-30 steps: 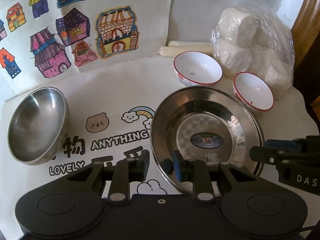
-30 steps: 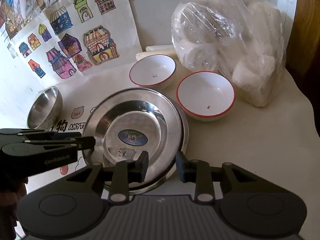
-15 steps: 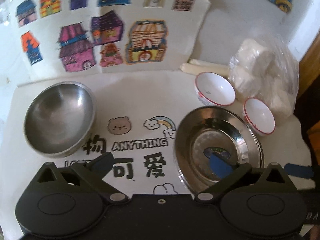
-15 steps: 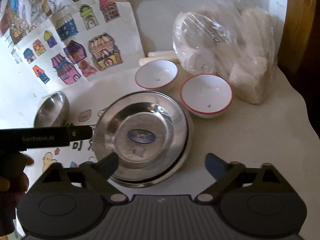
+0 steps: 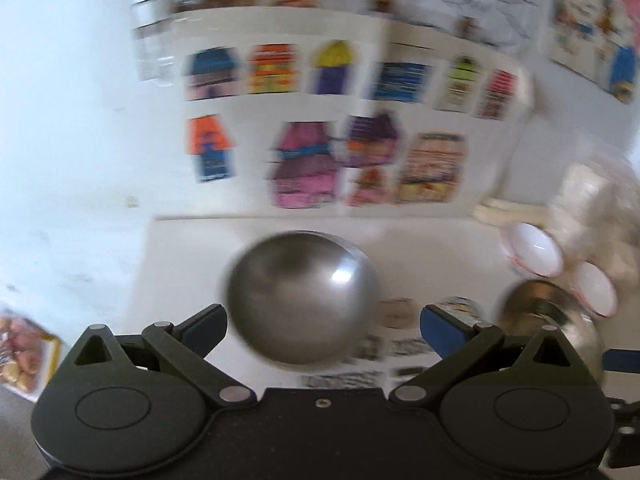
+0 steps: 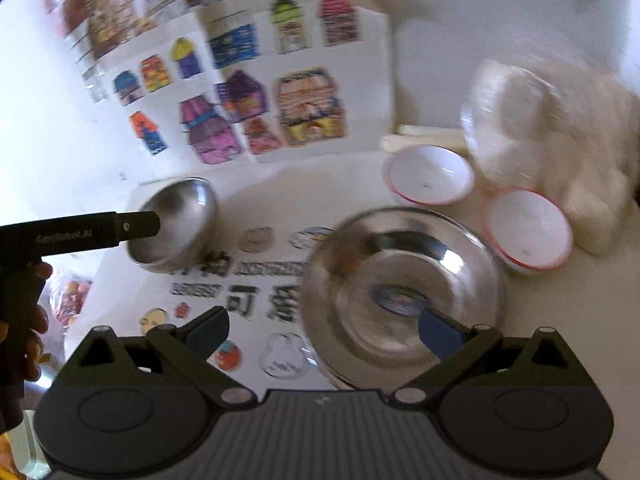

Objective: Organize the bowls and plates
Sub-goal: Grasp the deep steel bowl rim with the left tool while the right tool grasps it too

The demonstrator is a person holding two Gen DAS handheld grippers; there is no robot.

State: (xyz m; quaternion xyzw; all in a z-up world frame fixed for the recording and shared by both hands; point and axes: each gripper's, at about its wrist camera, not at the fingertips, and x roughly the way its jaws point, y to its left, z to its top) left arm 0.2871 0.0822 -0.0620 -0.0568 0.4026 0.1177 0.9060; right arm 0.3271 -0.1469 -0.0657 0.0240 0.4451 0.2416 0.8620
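Observation:
A steel bowl [image 5: 300, 300] sits on the printed cloth, straight ahead of my left gripper [image 5: 324, 322], which stands wide open and empty just short of it. Stacked steel plates [image 6: 380, 248] lie in front of my right gripper [image 6: 324, 330], also wide open with nothing held; its right finger hangs over the plates' near rim. Two white bowls with red rims [image 6: 430, 180] [image 6: 528, 228] stand behind the plates. In the left wrist view the plates [image 5: 548, 320] and white bowls [image 5: 534, 254] are at the far right, blurred.
A clear plastic bag of white lumps [image 6: 540, 120] fills the back right corner, with pale sticks [image 6: 420, 136] beside it. Coloured house drawings [image 6: 248, 112] cover the wall behind. A hand [image 6: 28, 320] holds the left gripper at the table's left edge.
Both grippers, nearly closed at the steel plates' near rim a second ago, have opened wide. The left one has swung left to face the steel bowl; the right has drawn back.

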